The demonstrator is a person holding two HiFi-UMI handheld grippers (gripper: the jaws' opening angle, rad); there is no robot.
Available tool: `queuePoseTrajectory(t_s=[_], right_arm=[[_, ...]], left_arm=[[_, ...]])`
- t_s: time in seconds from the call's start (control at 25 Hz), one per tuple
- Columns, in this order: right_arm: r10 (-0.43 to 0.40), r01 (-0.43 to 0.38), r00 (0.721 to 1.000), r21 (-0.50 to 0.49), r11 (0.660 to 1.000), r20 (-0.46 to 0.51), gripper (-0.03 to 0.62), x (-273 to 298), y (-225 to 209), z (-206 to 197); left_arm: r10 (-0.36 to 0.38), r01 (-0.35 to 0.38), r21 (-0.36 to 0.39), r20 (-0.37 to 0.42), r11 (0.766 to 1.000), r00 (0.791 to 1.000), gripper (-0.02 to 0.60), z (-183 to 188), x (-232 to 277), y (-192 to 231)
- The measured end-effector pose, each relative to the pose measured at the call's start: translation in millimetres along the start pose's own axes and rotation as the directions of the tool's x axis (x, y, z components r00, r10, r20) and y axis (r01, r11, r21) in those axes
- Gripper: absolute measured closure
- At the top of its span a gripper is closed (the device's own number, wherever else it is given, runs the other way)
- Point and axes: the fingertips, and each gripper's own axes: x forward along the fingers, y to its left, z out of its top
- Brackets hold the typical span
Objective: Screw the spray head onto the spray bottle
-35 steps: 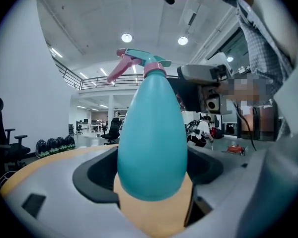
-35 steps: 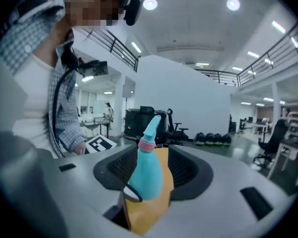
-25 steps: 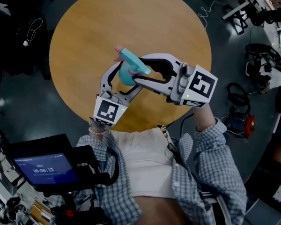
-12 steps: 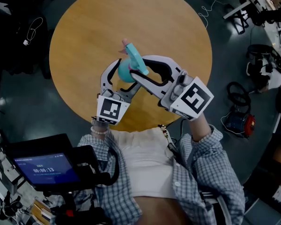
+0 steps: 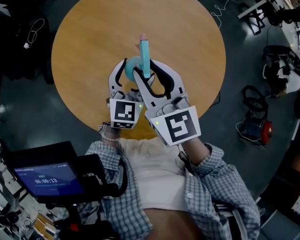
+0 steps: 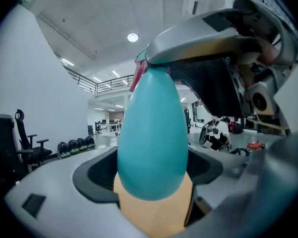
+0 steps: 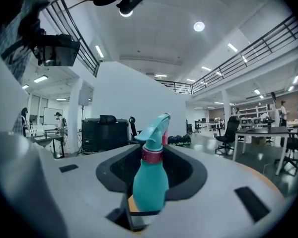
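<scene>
A teal spray bottle [image 5: 130,70] stands upright over the round wooden table [image 5: 95,29]. My left gripper [image 5: 129,71] is shut on its body, which fills the left gripper view as a big teal bulge [image 6: 151,138]. The teal spray head [image 5: 145,54] sits on the neck above a pink collar [image 7: 151,155], its nozzle pointing away from me. My right gripper [image 5: 146,66] reaches in from the near side. It is shut on the spray head at the top of the bottle, and one grey finger [image 6: 193,41] crosses over the bottle's top. The right gripper view shows the bottle [image 7: 150,182] upright between its jaws.
The person's lap and checked sleeves are at the table's near edge. A dark stand with a lit screen [image 5: 49,180] sits at lower left. Cables and gear [image 5: 254,128] lie on the dark floor to the right. Bare tabletop stretches beyond the bottle.
The right gripper has swung from the bottle's right side round to its near side. The spray head turned with it, its nozzle moving from up-left to straight away. The left gripper barely moved.
</scene>
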Motion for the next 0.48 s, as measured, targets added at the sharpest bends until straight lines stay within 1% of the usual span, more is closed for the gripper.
queuePoseTrajectory(t_s=[0.08, 0.12, 0.2, 0.24, 0.36, 0.48], right_arm=[[0.021, -0.021, 1.000, -0.006, 1.000, -0.006, 0.467, 1, 2, -1], [0.049, -0.049, 0.999, -0.009, 0.999, -0.006, 0.465, 1, 3, 0], [0.139, -0.139, 0.990, -0.022, 0.990, -0.003, 0.465, 0, 7, 2], [0.194, -0.194, 0.981, -0.028, 0.981, -0.004, 0.464, -3, 10, 4], [0.350, -0.351, 0.936, -0.031, 0.936, -0.018, 0.464, -11, 14, 6], [0.480, -0.481, 0.877, -0.038, 0.876, -0.035, 0.461, -20, 15, 9]], left_arm=[[-0.021, 0.021, -0.016, 0.012, 1.000, 1.000, 0.172, 1, -1, -2], [-0.042, 0.042, -0.023, 0.023, 0.999, 0.999, 0.172, 2, -2, -4], [-0.092, 0.094, -0.034, 0.050, 0.995, 0.994, 0.172, 5, -5, -6], [-0.118, 0.120, -0.034, 0.063, 0.992, 0.991, 0.172, 7, -7, -7], [-0.208, 0.211, -0.026, 0.094, 0.977, 0.974, 0.172, 14, -15, -13], [-0.303, 0.307, -0.017, 0.113, 0.952, 0.946, 0.172, 20, -21, -23]])
